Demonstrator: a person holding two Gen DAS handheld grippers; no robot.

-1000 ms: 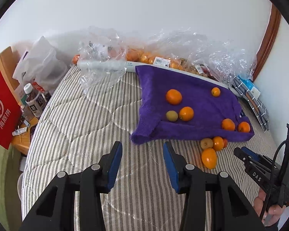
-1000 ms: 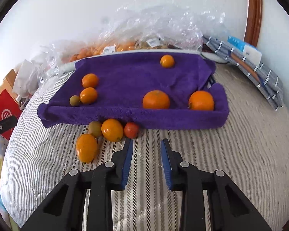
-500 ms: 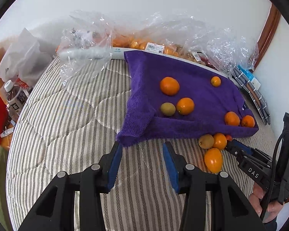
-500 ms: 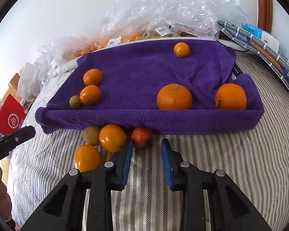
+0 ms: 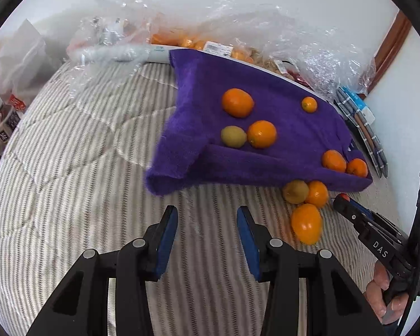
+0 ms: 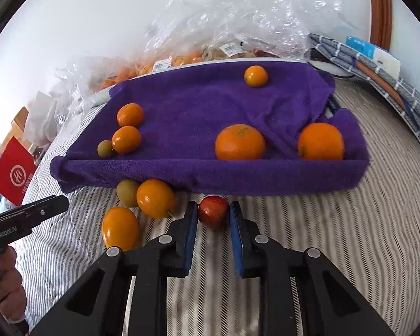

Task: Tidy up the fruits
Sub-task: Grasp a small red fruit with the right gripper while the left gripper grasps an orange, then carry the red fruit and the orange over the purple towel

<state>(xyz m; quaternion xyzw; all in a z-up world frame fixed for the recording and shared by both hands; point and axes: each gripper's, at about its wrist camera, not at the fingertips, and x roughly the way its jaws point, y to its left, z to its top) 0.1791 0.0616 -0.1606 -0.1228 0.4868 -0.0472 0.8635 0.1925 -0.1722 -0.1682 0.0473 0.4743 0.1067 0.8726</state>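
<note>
A purple towel (image 6: 196,106) lies on the striped bed with several oranges on it and one small greenish fruit (image 6: 105,149). In front of its near edge sit a greenish-brown fruit (image 6: 127,193), a round orange (image 6: 155,198) and an oval orange (image 6: 119,228). My right gripper (image 6: 212,210) is shut on a small red fruit (image 6: 212,215), with a blue pad pressing on each side. In the left wrist view, my left gripper (image 5: 207,215) is open and empty, over bare bedding just short of the towel's (image 5: 198,84) left corner. The right gripper's tip (image 5: 341,200) shows beside the loose oranges.
Crumpled clear plastic bags (image 6: 238,14) with more fruit line the wall behind the towel. A folded striped cloth (image 6: 378,67) lies at the back right. A red bag (image 6: 14,173) and a bottle (image 5: 2,114) stand off the bed's left edge.
My right gripper moved forward to the small red fruit and closed on it. My left gripper sank closer to the bed, toward the towel's corner, still open.
</note>
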